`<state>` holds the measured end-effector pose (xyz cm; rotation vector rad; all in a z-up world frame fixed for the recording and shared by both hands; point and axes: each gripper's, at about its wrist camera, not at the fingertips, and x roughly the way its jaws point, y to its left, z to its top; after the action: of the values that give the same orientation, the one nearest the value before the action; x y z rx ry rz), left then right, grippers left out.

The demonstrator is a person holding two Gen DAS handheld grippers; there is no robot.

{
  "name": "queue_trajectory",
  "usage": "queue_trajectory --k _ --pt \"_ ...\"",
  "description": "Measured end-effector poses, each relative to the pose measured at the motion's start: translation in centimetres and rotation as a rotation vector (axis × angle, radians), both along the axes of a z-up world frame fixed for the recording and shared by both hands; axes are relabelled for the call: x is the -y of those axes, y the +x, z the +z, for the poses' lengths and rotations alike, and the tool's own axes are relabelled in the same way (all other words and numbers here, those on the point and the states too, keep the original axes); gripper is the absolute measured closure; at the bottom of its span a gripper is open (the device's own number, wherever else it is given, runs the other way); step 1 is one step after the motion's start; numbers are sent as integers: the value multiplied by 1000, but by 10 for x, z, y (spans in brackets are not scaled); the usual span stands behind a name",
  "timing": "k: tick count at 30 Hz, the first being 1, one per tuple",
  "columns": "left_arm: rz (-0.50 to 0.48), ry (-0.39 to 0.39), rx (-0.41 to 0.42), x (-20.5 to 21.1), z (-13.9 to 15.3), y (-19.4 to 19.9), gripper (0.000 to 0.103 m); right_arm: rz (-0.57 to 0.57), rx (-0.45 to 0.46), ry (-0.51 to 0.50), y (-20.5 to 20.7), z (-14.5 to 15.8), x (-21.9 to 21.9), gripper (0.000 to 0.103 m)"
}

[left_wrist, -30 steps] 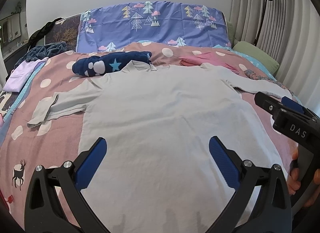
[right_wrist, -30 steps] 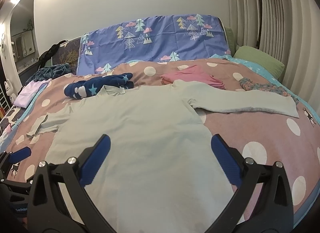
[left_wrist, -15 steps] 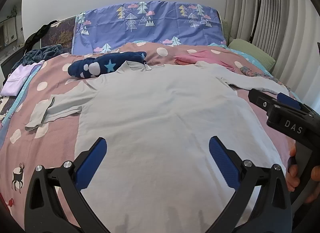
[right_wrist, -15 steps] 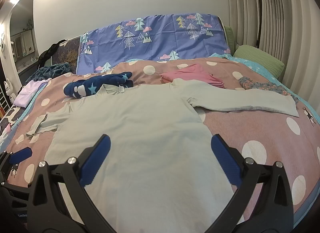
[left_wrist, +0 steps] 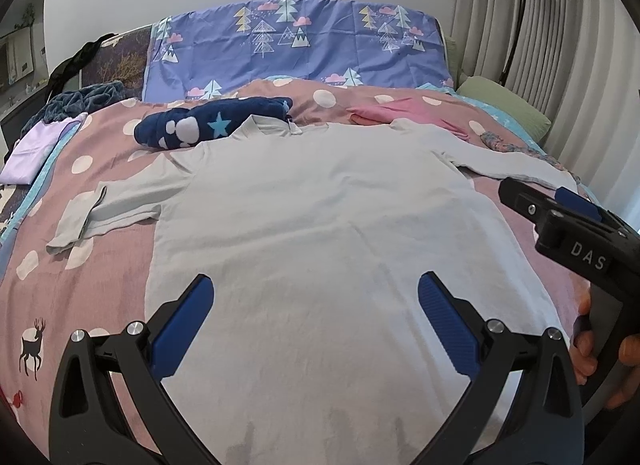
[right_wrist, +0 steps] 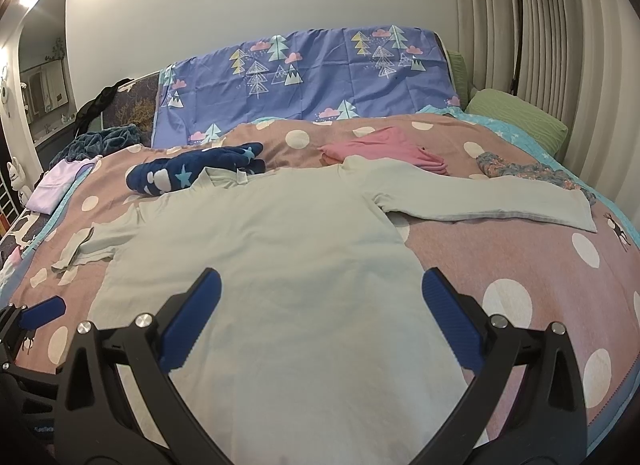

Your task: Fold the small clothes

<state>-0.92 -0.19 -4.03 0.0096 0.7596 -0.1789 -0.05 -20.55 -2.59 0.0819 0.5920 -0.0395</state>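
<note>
Both claws hang wide open over the near hem of the pale grey long-sleeved shirt [left_wrist: 320, 225], gripping nothing: the left claw [left_wrist: 314, 319] spreads its blue pads above the lower body of the garment, and the right claw [right_wrist: 320, 315] does likewise in its own view. Going left to right across the bed [left_wrist: 120, 257]: a lilac folded cloth [left_wrist: 38, 145] lies at the far left edge, then the shirt's left sleeve [left_wrist: 104, 209], doubled back on itself over the pink dotted cover. Beside the collar sits a navy bundle with a star and white blobs [left_wrist: 208, 125], touching the shirt's shoulder. The shirt itself lies flat and spread at the centre. Past the other shoulder rests a pink garment [right_wrist: 384, 149], and the right sleeve [right_wrist: 480, 201] stretches straight out toward a flowered cloth [right_wrist: 528, 173]. At the far right a green pillow [right_wrist: 516, 117] sits by the curtain.
</note>
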Motion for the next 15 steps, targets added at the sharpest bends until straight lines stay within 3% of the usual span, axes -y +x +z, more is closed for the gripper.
queue_trajectory --k 11,15 --pt "11 -4 -16 -2 -5 5 1 17 -13 -20 2 -7 -6 2" --pt "11 -10 -27 -4 -8 8 3 31 -21 -27 8 -7 -8 14"
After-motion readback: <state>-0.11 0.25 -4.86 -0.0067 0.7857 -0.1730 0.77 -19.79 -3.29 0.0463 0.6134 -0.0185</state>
